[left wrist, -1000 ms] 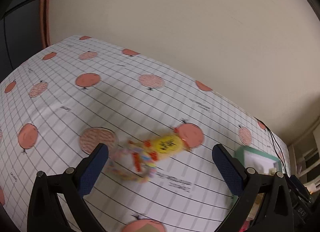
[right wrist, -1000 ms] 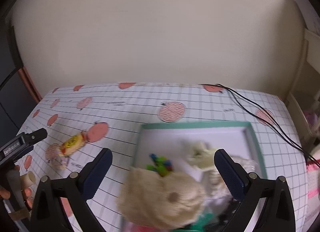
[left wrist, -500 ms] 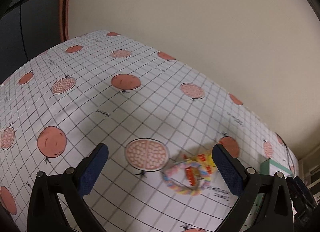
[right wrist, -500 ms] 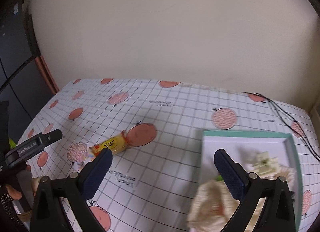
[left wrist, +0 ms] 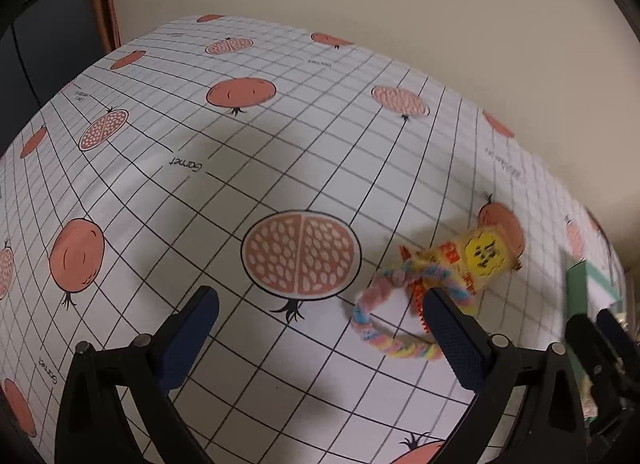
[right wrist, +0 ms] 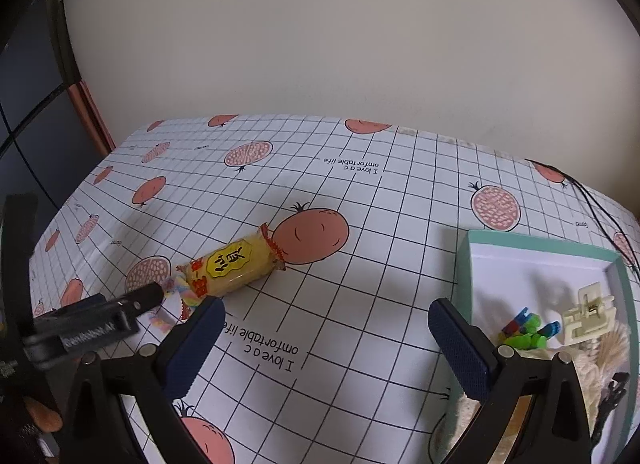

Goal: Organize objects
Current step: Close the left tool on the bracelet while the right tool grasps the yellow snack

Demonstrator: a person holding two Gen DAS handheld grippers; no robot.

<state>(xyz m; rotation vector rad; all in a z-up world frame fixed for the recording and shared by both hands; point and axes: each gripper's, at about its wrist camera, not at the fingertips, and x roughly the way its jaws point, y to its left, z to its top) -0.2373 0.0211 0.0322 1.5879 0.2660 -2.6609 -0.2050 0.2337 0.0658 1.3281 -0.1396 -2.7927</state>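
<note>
On the table (right wrist: 360, 296), a yellow wrapped candy (right wrist: 234, 266) lies touching a pastel braided loop (left wrist: 394, 318). Both look light; the crinkly wrapper seems slippery, so gripping mid-body is safest. Left tool (left wrist: 320, 338) and right tool (right wrist: 324, 344) gape empty.

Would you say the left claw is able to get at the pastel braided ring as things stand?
Probably yes: the left claw is open, and the braided ring lies uncovered on the tablecloth by its right finger, partly over the yellow candy.
</note>
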